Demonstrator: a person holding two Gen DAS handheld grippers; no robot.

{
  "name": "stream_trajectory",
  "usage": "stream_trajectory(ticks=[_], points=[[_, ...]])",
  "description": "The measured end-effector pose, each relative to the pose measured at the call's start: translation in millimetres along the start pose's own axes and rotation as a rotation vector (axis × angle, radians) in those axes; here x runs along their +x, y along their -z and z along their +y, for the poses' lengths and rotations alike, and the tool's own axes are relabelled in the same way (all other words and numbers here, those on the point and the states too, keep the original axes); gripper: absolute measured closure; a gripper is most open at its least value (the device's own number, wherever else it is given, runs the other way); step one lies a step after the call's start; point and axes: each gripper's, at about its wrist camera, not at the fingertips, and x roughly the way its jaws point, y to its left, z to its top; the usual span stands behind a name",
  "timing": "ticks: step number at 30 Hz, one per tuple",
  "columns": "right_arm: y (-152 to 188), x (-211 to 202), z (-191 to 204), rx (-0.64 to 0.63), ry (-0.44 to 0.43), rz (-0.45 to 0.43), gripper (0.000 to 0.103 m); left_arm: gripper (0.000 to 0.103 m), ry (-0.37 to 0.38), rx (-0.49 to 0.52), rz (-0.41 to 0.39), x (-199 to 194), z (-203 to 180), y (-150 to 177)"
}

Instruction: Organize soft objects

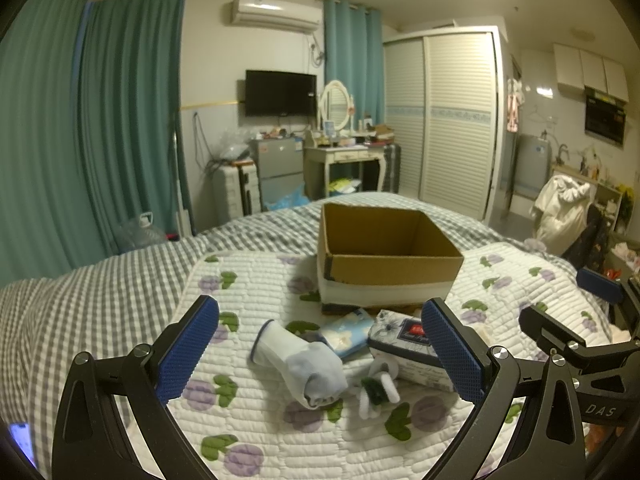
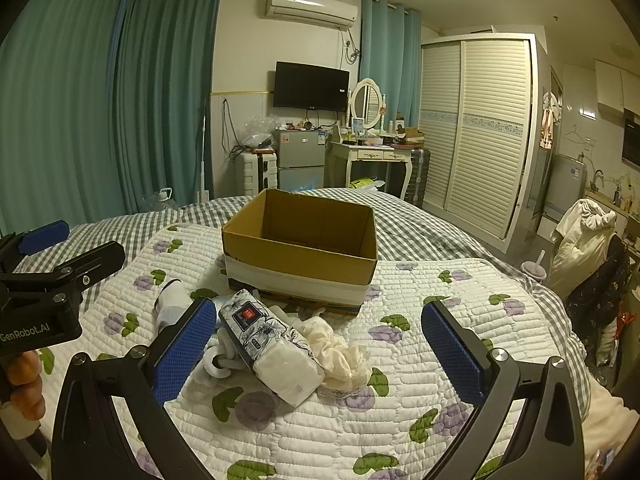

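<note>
Left gripper [image 1: 320,354]: fingers spread wide, holding nothing; hovers above the quilt with the sock and the toy between its blue pads.
Right gripper [image 2: 320,354]: fingers spread wide, also holding nothing; the tissue pack and scrunchie lie between its pads, lower down on the quilt.
Box [image 1: 384,256]: open cardboard box, upright on the quilt, white band round its lower walls; nothing visible inside from either view.
Sock [image 1: 298,364]: rolled white and pale blue, lying on its side in front of the box, left of the other items.
Tissue pack [image 2: 270,344]: floral wrapper with a red label, lying flat and angled, one end near the box's front wall.
Blue packet [image 1: 346,330]: small, light blue, between sock and tissue pack, just in front of the box (partly covered; contents unclear).
Toy [image 1: 376,390]: small white and dark green soft piece, beside the sock; probably a plush figure, too small to tell.
Scrunchie [image 2: 336,350]: cream, crumpled, touching the right side of the tissue pack.
Quilt [image 2: 420,400]: white, purple flowers and green leaves, spread over a grey checked bed cover [image 1: 100,280].
Hand [image 2: 24,384]: fingers on the left gripper's handle, at the left edge of the right view.
</note>
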Motion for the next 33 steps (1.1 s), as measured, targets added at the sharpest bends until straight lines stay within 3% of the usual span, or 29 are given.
stream_trajectory(ticks=[18,23,33], points=[[1.7,2.4,1.8,-0.006,-0.005,0.002,0.000,0.000,0.006,0.010,0.003,1.3,0.0,3.1],[8.9,14.6,3.6,-0.032,-0.036,0.018,0.000,0.000,-0.012,0.013,0.044,15.6,1.1,10.2],[44.6,95.4,12.2,-0.059,-0.096,0.204,0.000,0.000,-0.044,0.025,0.194,61.7,-1.6,45.5]])
